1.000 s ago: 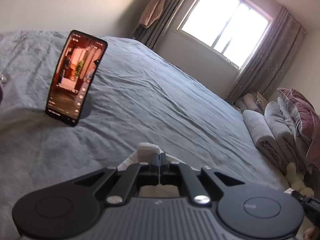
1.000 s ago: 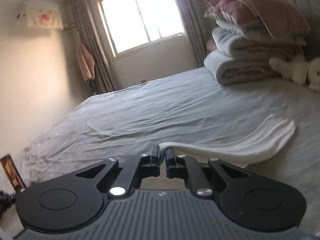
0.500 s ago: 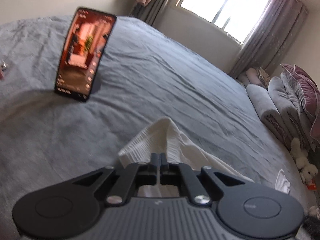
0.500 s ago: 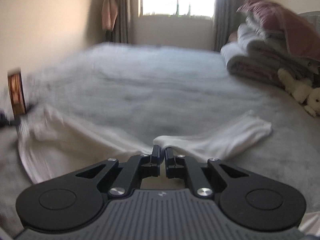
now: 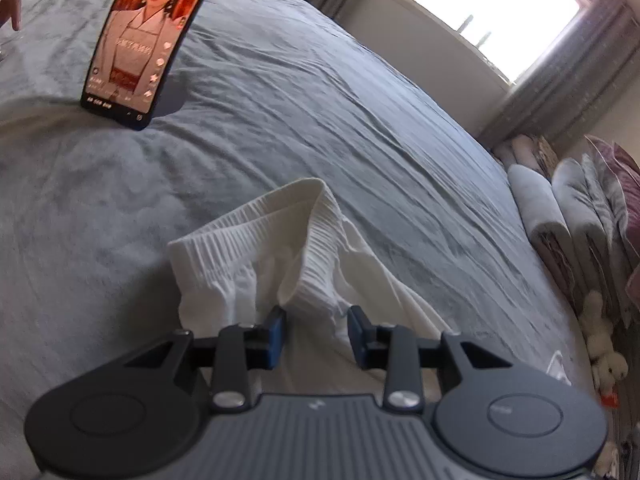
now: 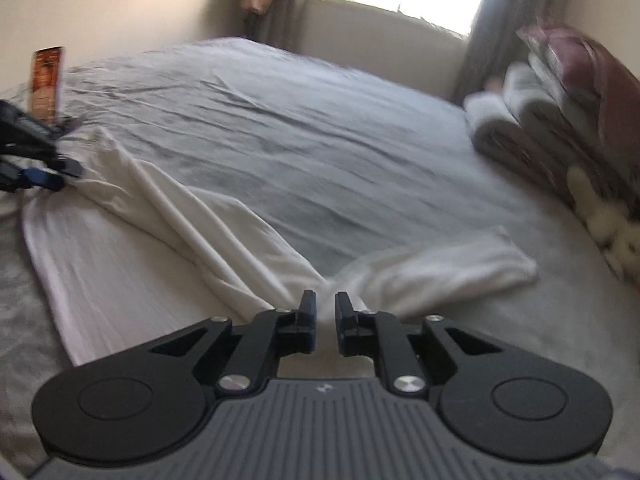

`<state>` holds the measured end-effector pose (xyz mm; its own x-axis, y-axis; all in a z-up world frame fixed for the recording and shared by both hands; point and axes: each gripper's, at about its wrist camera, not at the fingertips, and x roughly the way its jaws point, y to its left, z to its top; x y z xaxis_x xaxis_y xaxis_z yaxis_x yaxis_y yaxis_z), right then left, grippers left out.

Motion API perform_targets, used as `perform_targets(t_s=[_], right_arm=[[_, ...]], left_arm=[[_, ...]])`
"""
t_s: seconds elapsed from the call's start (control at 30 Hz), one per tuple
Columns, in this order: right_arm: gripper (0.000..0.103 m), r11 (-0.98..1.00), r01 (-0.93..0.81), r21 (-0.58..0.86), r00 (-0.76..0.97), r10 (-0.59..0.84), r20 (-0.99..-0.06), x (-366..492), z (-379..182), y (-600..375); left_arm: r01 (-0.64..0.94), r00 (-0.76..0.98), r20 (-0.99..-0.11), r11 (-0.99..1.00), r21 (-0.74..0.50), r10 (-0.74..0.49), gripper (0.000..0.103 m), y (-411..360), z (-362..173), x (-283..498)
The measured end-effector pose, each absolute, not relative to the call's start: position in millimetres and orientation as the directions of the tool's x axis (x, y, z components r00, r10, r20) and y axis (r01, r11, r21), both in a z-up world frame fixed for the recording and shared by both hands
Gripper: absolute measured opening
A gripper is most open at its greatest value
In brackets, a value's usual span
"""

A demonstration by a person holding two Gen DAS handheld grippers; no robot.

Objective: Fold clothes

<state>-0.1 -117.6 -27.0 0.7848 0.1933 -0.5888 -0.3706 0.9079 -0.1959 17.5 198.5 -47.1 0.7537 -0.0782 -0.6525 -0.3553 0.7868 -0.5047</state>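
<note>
White trousers lie on the grey bed. Their ribbed waistband (image 5: 256,248) stands up in a fold just ahead of my left gripper (image 5: 316,320), which is open with the cloth between its jaws. In the right wrist view the trousers (image 6: 132,240) spread from left to the middle, one leg (image 6: 448,268) running right. My right gripper (image 6: 325,304) is open a little at the crotch, the cloth just in front of its tips. The left gripper's fingers (image 6: 44,174) show at the far left by the waistband.
A phone (image 5: 148,40) stands upright on the grey bed sheet (image 5: 320,100) beyond the waistband; it also shows in the right wrist view (image 6: 46,80). Rolled blankets and pillows (image 6: 540,108) and a soft toy (image 6: 616,232) line the right side. A window (image 5: 488,4) is at the back.
Both grippers were shut on the trousers and have opened, the left wide and the right slightly. The trousers have come down and spread on the bed. The left gripper moved nearer the phone.
</note>
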Motion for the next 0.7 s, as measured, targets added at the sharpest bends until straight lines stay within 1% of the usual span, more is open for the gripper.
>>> perform_targets(t_s=[0.13, 0.17, 0.2, 0.23, 0.33, 0.43, 0.5, 0.7], right_arm=[[0.024, 0.860, -0.479, -0.177, 0.747, 0.294, -0.597, 2, -30, -99], [0.027, 0.848, -0.499, -0.180, 0.739, 0.308, -0.599, 3, -31, -93], [0.027, 0.836, -0.517, -0.184, 0.732, 0.320, -0.602, 3, -32, -88], [0.029, 0.824, -0.533, -0.191, 0.727, 0.331, -0.602, 3, -33, -83], [0.031, 0.787, -0.578, -0.213, 0.713, 0.361, -0.601, 1, -34, -71], [0.036, 0.752, -0.614, -0.241, 0.705, 0.385, -0.595, 0, -35, -60], [0.036, 0.735, -0.630, -0.250, 0.699, 0.397, -0.594, -1, -37, -54], [0.036, 0.670, -0.673, -0.314, 0.691, 0.415, -0.592, -4, -47, -37]], left_arm=[[-0.396, 0.755, -0.653, 0.759, -0.516, -0.050, 0.032, 197, -49, 17], [-0.404, 0.755, -0.655, 0.756, -0.515, -0.042, 0.026, 197, -49, 17], [-0.411, 0.753, -0.658, 0.757, -0.508, -0.032, 0.015, 196, -49, 18], [-0.416, 0.753, -0.657, 0.758, -0.503, -0.023, 0.008, 195, -48, 17], [-0.416, 0.772, -0.635, 0.758, -0.503, 0.001, 0.006, 194, -42, 10], [-0.383, 0.810, -0.586, 0.781, -0.493, 0.027, 0.006, 197, -30, -4], [-0.370, 0.827, -0.560, 0.793, -0.483, 0.045, 0.006, 200, -23, -14], [-0.370, 0.838, -0.544, 0.781, -0.503, 0.046, 0.006, 214, -16, -25]])
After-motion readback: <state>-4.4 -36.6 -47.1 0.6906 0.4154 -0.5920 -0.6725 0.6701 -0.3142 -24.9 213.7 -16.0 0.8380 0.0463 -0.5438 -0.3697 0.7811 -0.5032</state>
